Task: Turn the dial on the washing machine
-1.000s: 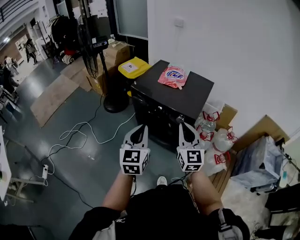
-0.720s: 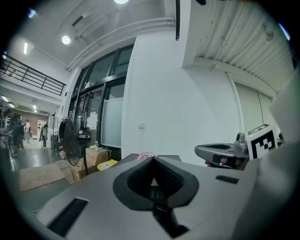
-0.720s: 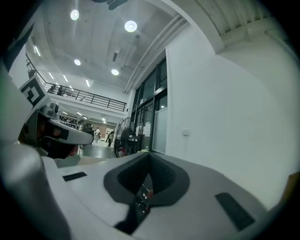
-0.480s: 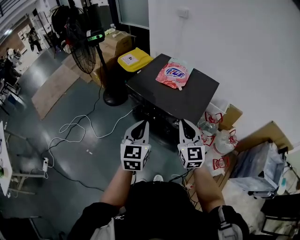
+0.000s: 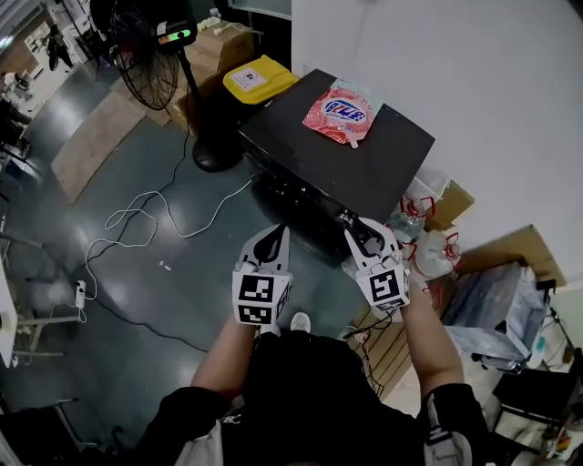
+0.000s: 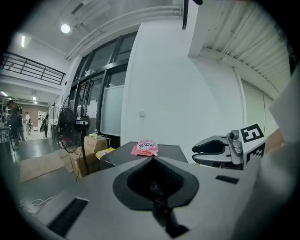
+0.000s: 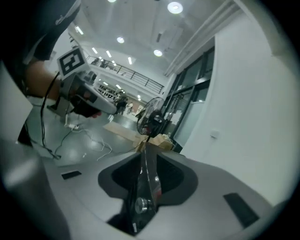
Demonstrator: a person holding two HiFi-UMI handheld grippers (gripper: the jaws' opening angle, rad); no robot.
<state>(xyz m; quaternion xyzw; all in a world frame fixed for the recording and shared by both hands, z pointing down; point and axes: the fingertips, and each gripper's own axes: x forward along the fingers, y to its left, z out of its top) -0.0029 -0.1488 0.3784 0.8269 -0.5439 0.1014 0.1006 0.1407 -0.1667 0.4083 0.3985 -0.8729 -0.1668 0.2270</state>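
Right claw has moved to the washer's front-right corner, spreading around the dial, probably to grip it; left claw pressed together.

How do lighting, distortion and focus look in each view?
Head view: even light, sharp; the pink pouch on the washing machine reads clearly. Left gripper view: heavy fisheye, dark corners, a bright ceiling lamp. Right gripper view: same fisheye; the close dial is soft, ceiling lights glare.
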